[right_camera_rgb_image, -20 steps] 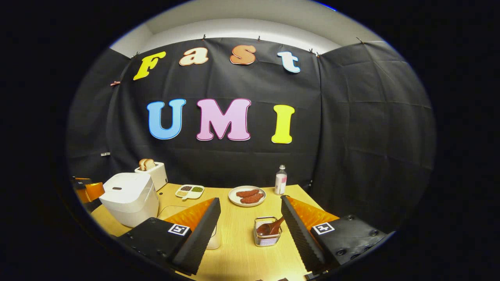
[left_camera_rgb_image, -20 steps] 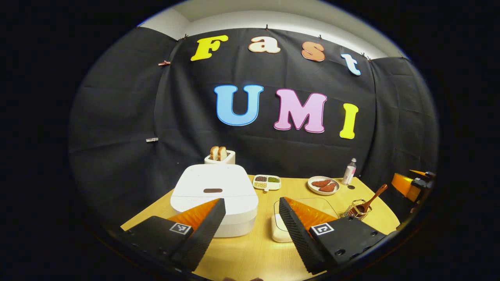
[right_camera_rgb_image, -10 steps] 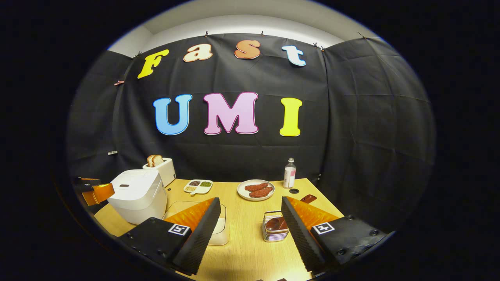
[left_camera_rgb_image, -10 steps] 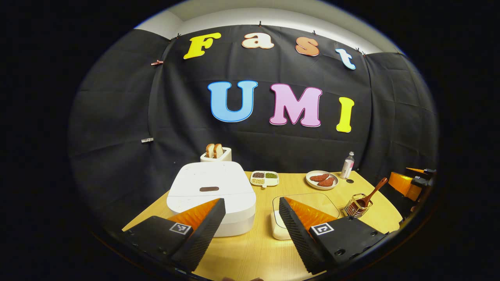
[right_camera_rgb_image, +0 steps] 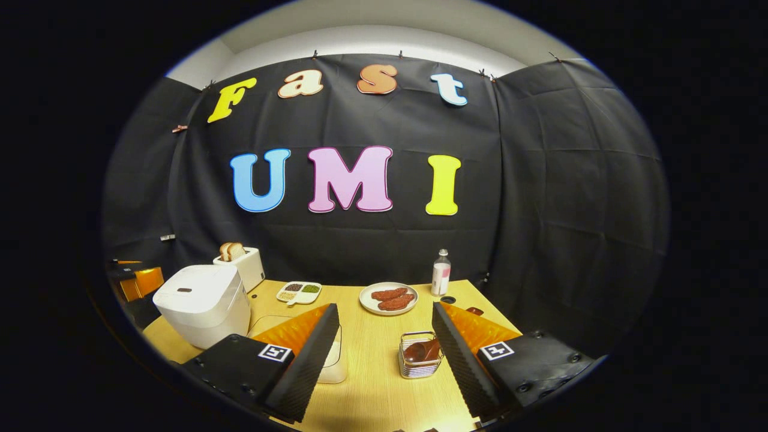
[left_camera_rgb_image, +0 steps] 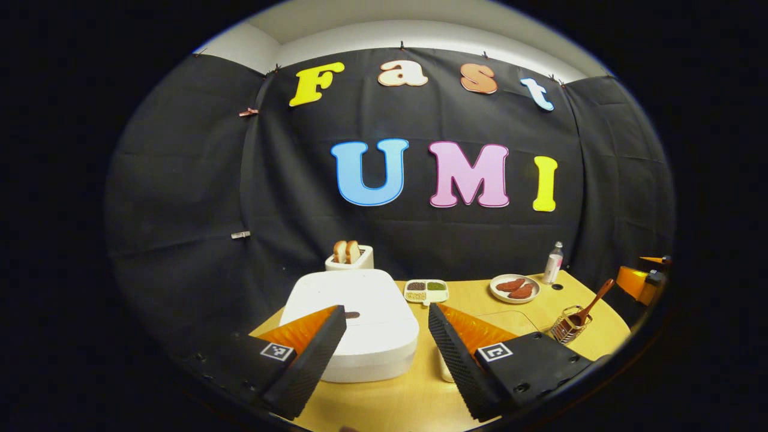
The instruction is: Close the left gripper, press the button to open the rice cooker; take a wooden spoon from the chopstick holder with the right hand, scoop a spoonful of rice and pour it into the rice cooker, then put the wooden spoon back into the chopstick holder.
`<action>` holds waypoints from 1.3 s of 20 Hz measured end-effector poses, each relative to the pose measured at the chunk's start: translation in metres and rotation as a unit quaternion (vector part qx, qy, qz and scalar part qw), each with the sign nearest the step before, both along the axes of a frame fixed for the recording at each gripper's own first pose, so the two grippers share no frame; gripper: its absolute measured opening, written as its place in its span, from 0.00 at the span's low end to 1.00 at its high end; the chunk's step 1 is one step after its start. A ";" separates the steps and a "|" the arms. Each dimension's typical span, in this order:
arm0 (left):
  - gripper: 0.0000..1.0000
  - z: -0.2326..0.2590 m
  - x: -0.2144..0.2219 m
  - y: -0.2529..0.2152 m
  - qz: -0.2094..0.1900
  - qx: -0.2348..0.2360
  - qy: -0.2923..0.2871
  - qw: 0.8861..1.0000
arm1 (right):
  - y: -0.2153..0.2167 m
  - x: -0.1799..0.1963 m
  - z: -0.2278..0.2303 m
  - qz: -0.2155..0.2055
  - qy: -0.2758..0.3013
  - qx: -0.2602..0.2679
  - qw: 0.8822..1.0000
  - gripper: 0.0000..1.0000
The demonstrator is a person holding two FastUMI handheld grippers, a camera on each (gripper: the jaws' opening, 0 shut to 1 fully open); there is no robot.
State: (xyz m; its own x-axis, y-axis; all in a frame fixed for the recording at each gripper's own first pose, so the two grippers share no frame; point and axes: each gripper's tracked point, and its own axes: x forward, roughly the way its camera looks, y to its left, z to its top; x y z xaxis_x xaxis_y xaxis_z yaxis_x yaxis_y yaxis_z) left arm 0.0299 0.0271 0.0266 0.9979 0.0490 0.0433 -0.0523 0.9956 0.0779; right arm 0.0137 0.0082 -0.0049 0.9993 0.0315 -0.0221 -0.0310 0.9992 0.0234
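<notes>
The white rice cooker (left_camera_rgb_image: 358, 321) sits shut on the table, its dark button (left_camera_rgb_image: 352, 314) just past my left finger. My left gripper (left_camera_rgb_image: 384, 336) is open and hovers in front of the cooker's right half, holding nothing. A wire chopstick holder (left_camera_rgb_image: 569, 327) with a wooden spoon (left_camera_rgb_image: 591, 304) stands at the right. In the right gripper view the holder (right_camera_rgb_image: 420, 362) with the spoon (right_camera_rgb_image: 420, 350) lies just ahead, beside my right finger. My right gripper (right_camera_rgb_image: 384, 336) is open and empty. The cooker (right_camera_rgb_image: 203, 305) stands far left there. The other gripper (right_camera_rgb_image: 137, 281) peeks from behind it.
A toaster (left_camera_rgb_image: 349, 257) with bread stands behind the cooker. A divided dish of grains (left_camera_rgb_image: 426, 290), a plate of sausages (left_camera_rgb_image: 515, 288) and a small bottle (left_camera_rgb_image: 553, 262) line the back of the table (left_camera_rgb_image: 402, 396). A clear-lidded white box (right_camera_rgb_image: 333, 360) lies between cooker and holder.
My left gripper has drifted toward the cooker, so the cooker now sits more between its fingers. My right gripper shifted slightly; the holder stays just ahead of it. Both stayed open.
</notes>
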 end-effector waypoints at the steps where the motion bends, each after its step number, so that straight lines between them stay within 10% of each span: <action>1: 0.95 0.002 0.003 0.003 0.004 0.000 0.001 1.000 | -0.003 0.000 0.001 -0.002 -0.001 0.002 1.000 0.98; 11: 0.60 0.017 0.072 0.063 0.032 -0.036 0.053 0.997 | -0.037 -0.004 0.000 -0.035 -0.002 0.000 0.999 0.98; 19: 0.09 -0.034 0.136 0.086 0.011 -0.040 0.161 0.986 | -0.067 -0.024 0.002 -0.069 -0.006 0.006 0.998 0.98; 26: 0.06 -0.071 0.137 0.082 -0.018 -0.093 0.208 0.973 | -0.091 -0.041 -0.004 -0.106 0.000 0.023 0.994 0.98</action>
